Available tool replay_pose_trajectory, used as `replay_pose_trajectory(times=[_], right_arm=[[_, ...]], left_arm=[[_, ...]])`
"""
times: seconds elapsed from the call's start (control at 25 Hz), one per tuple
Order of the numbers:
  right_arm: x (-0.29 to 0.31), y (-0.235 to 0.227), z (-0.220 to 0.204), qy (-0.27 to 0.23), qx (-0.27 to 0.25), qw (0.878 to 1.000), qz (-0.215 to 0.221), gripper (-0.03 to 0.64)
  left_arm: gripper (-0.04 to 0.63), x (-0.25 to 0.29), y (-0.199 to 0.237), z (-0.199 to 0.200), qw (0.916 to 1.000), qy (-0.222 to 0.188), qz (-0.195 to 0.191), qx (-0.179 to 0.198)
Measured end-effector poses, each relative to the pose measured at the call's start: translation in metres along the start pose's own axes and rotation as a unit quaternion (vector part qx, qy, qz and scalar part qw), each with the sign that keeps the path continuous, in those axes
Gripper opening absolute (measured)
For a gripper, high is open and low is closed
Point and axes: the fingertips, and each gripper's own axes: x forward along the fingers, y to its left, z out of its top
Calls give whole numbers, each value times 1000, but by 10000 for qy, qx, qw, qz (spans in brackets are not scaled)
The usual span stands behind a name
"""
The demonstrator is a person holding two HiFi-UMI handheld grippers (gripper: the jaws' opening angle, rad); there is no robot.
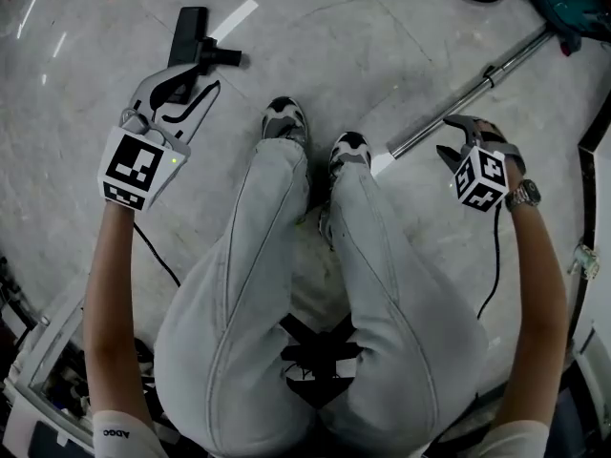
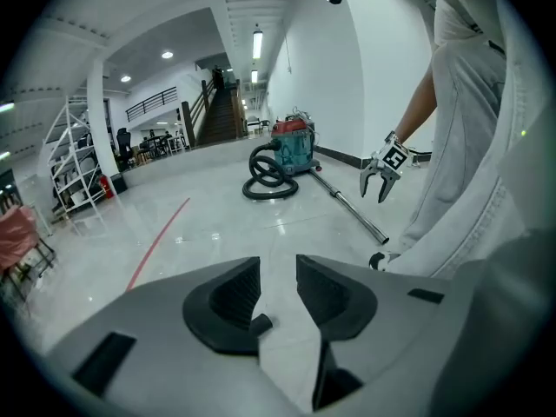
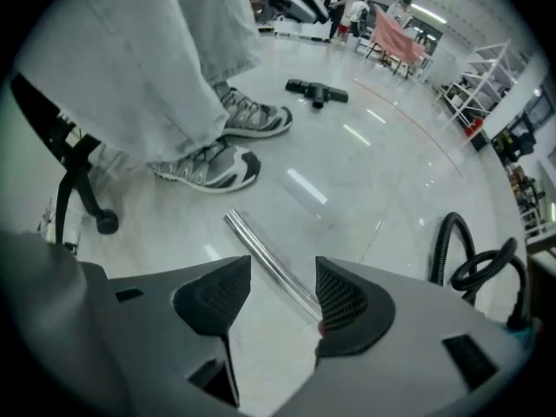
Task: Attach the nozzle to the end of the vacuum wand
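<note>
fingers [image 3: 217, 298] of right gripper [image 3: 282, 272] spread above wand [image 3: 261, 248] near its end

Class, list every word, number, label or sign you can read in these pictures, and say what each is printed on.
"ADOC": tiny print on the white sleeve, lower left of the head view; barely legible.
Cubes on the left gripper and right gripper: black-and-white square patterns, no words.
Vacuum cleaner: any label too small to read.
</note>
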Motion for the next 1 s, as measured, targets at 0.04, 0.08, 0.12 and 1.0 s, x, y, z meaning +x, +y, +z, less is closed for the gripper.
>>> replay_pose_trajectory(times=[0.04,0.08,0.12,1.0], right_arm=[[13,2,-8,143,-204,9997,37,209],[26,5,-15,275,-395,9988,70,209],[37,8,-21,388,-551,9977,102,209],[117,10,-46,974,-1624,9809,452,198]], left_arm=[[115,8,0,-2,10000,18,-44,31],[115,15,0,-6,9999,43,-97,45],[115,23,-1,-10,9998,74,-153,38],[133,107,17,-62,9862,914,-1045,906]])
